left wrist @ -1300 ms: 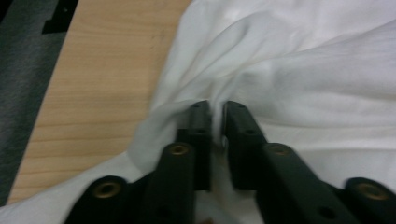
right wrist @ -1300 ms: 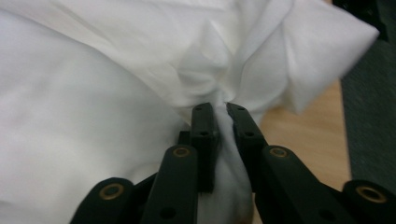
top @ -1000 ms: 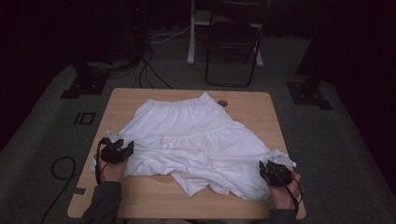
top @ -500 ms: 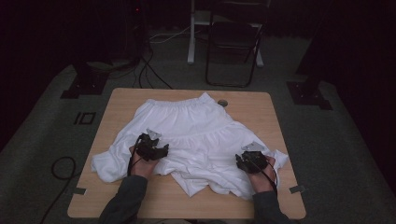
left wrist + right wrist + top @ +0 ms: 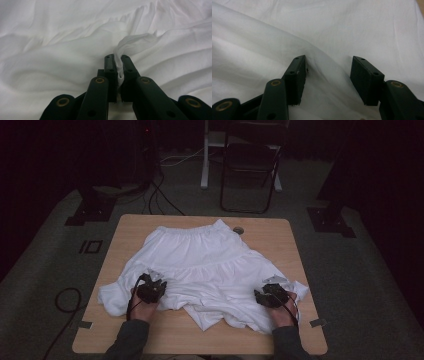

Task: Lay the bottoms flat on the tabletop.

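- High view: the white garment (image 5: 200, 270) lies spread over the middle of the wooden table (image 5: 280, 235), its gathered waistband toward the upper part of the frame and its hem bunched toward the bottom. My left gripper (image 5: 151, 290) sits on the cloth at lower left of centre, my right gripper (image 5: 270, 296) on it at lower right. I judge the fabric thin, light and completely limp: it will drape, drag and fold on itself rather than hold a shape, so lifting from one point would just string it out.
- Left gripper view: the jaws have just been closing and now stand pressed together on a narrow ridge of the garment (image 5: 120, 67), which rises between the pads in the middle of the frame and fans out above them toward the upper right. The pinch looks small. I'd say it holds one or two layers, and smooth cloth like this could slip free under a hard tug.
- Right gripper view: the jaws have been opening and stand spread, one pad at centre left and one at centre right of the frame, with a soft fold of the garment (image 5: 327, 72) running down between them, apparently not squeezed. I would close on that raised fold, since flat cloth gives the pads nothing to bite.
- Best holds, as I judge it: a gathered crease or the hem edge, both sides level.
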`<state>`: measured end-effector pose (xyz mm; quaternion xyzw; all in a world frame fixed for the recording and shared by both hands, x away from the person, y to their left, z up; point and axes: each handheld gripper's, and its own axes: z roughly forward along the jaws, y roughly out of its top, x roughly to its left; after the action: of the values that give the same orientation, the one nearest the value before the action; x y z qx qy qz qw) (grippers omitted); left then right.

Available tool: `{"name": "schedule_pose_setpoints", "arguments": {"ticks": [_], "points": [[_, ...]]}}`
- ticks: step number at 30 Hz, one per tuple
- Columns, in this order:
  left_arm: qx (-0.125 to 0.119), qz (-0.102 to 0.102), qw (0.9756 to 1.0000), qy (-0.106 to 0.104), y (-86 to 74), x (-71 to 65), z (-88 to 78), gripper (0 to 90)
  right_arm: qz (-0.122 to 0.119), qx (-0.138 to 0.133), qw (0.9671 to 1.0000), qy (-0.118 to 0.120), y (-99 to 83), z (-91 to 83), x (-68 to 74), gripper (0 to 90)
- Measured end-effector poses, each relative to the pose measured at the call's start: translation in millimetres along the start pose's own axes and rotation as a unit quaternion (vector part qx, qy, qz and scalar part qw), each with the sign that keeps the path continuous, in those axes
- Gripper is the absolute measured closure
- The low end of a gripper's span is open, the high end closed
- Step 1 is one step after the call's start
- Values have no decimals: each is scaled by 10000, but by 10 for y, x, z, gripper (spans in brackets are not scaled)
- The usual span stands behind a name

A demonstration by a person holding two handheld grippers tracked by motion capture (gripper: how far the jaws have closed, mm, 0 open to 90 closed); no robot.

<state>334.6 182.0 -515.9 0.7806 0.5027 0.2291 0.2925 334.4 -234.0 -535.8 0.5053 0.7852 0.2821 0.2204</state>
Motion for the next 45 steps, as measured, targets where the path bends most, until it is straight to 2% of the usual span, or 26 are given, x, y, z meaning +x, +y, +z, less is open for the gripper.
{"name": "schedule_pose_setpoints", "arguments": {"ticks": [5, 7, 9, 15, 18, 21, 25, 29, 30, 31, 32, 33, 35, 37, 41, 45], "points": [[-33, -188, 9998, -39, -241, 168, -248, 864, 83, -18, 9999, 54, -9, 4, -22, 459], [-40, -267, 9996, 44, -344, 243, -349, 869, 93, -22, 9999, 58, -9, 5, -27, 462], [-28, -432, 9991, 53, -461, 328, -451, 872, 109, -26, 9999, 40, -12, 4, -33, 463], [50, -767, 9963, 373, -773, 537, -691, 877, 159, -16, 9999, 41, -17, 0, -51, 464], [111, -959, 9938, 548, -871, 632, -784, 877, 203, 32, 9998, -20, -15, -9, -62, 467], [211, -1073, 9901, 875, -965, 724, -862, 878, 258, 49, 9996, -58, -24, -17, -89, 469], [339, -1407, 9837, 1069, -1116, 864, -906, 878, 312, 32, 9995, -85, -42, -26, -113, 469], [346, -1537, 9808, 1149, -1134, 881, -902, 876, 338, 46, 9994, -94, -40, -27, -115, 469], [295, -1535, 9812, 1135, -1114, 869, -899, 871, 335, 47, 9994, -95, -40, -27, -115, 469], [195, -1483, 9829, 1076, -1089, 848, -903, 848, 330, 44, 9994, -98, -40, -27, -114, 469], [125, -1377, 9848, 1051, -1060, 818, -911, 728, 322, 47, 9994, -111, -39, -28, -112, 468], [56, -1323, 9861, 1005, -1031, 791, -926, 728, 322, 47, 9994, -111, -39, -28, -112, 468], [-155, -1298, 9884, 776, -973, 757, -984, 662, 322, 61, 9994, -128, -34, -28, -106, 468], [-327, -1192, 9896, 739, -896, 706, -1046, 608, 290, 81, 9994, -143, -26, -27, -102, 466], [-667, -1027, 9909, 564, -694, 618, -1134, 572, 291, 97, 9994, -161, -21, -26, -99, 462], [-712, -825, 9929, 482, -439, 544, -1033, 566, 308, 84, 9994, -160, -21, -22, -98, 458]]}}
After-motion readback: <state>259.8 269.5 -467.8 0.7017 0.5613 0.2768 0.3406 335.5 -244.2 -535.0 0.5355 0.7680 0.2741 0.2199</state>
